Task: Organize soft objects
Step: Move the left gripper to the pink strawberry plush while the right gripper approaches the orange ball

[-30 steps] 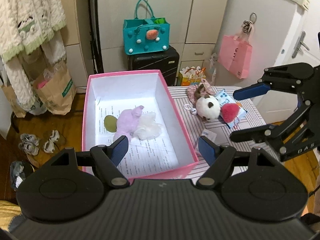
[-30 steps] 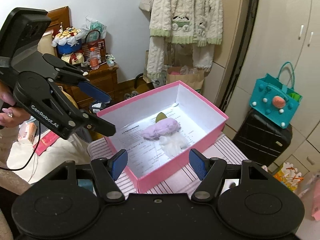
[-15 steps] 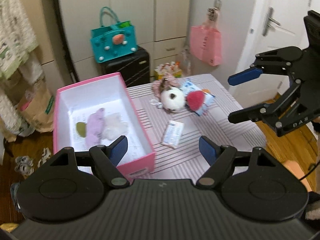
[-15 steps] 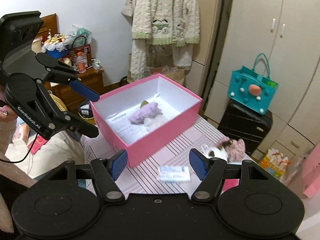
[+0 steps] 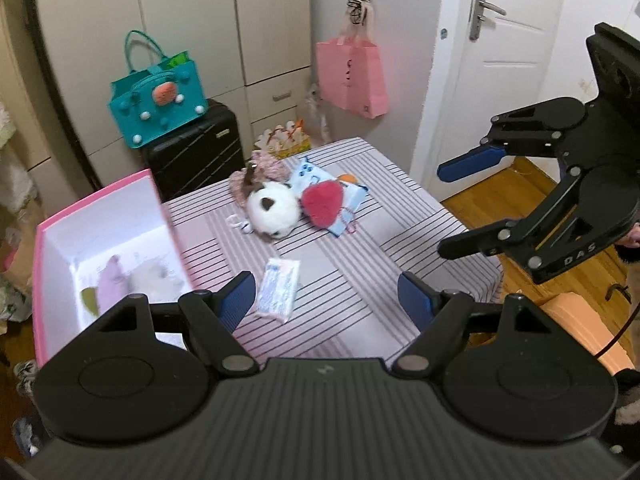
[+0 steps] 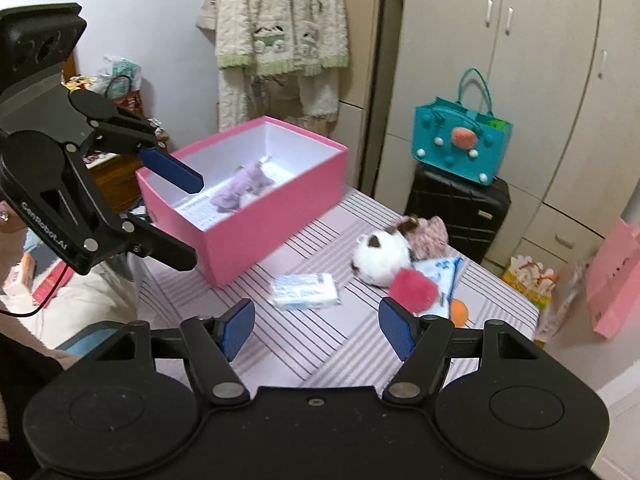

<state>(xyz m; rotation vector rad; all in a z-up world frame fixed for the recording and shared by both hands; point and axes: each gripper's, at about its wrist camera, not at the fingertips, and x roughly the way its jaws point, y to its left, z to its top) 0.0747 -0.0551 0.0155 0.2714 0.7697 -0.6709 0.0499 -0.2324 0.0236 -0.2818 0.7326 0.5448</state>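
Hovering spread and empty, both the left gripper (image 5: pixel 327 295) and right gripper (image 6: pixel 316 325) are aimed at the plush pile (image 6: pixel 394 258) — unsorted beside the pink box (image 6: pixel 256 220).

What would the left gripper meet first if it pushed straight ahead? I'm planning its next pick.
Probably the tissue pack on the striped table: it lies nearest, just left of the open left gripper's centre line. Depth is uncertain; the panda plush lies beyond.
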